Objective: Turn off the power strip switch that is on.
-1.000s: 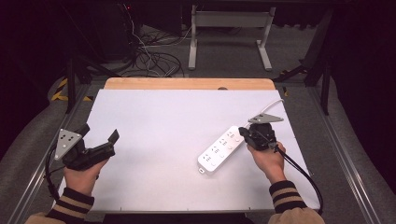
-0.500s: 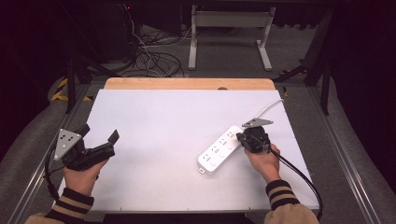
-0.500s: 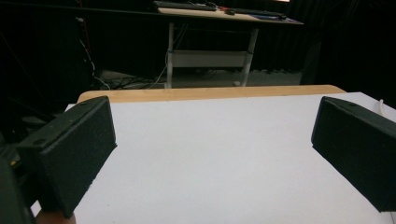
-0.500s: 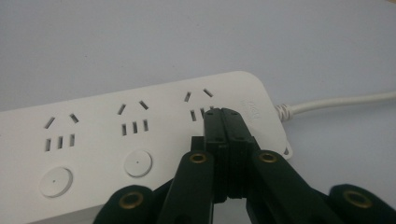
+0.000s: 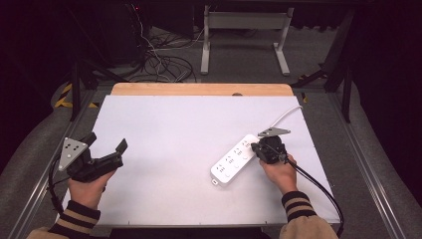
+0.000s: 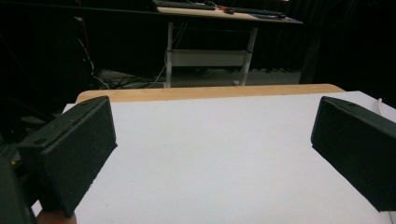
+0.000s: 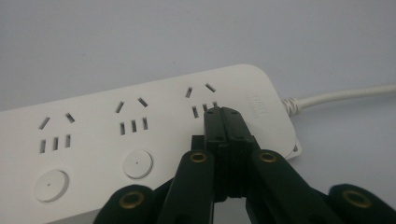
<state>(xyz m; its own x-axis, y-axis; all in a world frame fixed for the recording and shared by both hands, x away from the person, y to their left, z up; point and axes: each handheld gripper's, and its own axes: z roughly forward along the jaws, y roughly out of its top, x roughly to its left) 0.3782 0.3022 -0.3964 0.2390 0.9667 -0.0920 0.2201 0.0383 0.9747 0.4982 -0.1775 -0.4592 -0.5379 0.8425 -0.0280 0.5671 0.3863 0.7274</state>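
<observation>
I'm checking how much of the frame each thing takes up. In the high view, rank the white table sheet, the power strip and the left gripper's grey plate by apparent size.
1. white table sheet, by far the largest.
2. power strip.
3. grey plate on the left gripper, clearly the smallest.

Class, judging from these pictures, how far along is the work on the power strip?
Done: right gripper is shut, its tips over the power strip near the cord end. In hand: apparently pressing a switch there. Left: unclear; left gripper waits open, apart.
</observation>
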